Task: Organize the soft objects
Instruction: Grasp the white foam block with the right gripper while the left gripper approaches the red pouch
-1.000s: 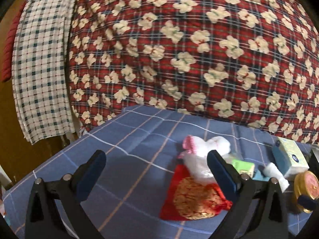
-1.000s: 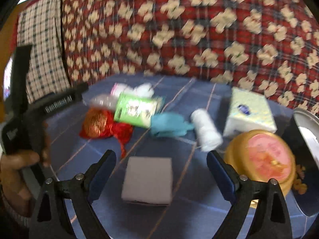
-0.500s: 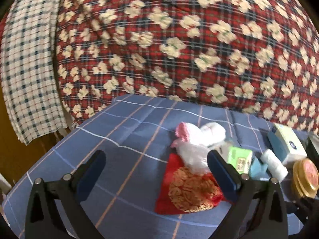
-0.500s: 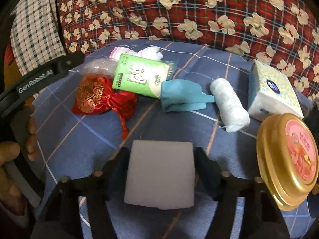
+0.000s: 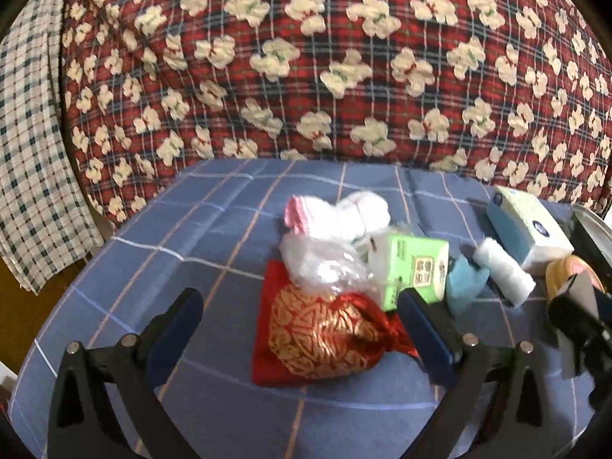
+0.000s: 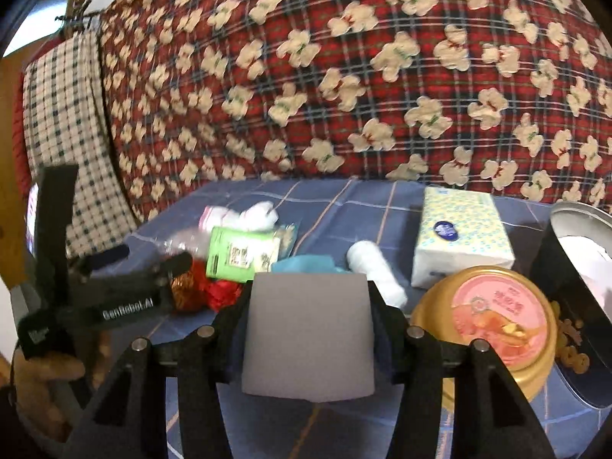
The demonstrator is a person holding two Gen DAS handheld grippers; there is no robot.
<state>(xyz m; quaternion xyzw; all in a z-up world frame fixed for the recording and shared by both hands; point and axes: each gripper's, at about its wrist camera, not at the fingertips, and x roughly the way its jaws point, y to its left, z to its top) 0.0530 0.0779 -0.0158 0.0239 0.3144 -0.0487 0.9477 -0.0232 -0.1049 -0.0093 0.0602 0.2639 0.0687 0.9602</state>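
Right tongs (image 6: 308,334) pinch a grey sponge block (image 6: 308,334), raised above the blue-checked desk (image 6: 401,206). Left tongs (image 5: 302,329) spread wide, empty, over the red-and-gold pouch (image 5: 325,336)

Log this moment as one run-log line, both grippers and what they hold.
right gripper: shut on grey sponge block | left gripper: open, over red-gold pouch

Ahead of you: red plaid quilt (image 5: 344,69) with cream flowers fills background. Checked cloth (image 5: 30,153) hangs left. Blue grid-lined sheet (image 5: 191,229) covers surface.
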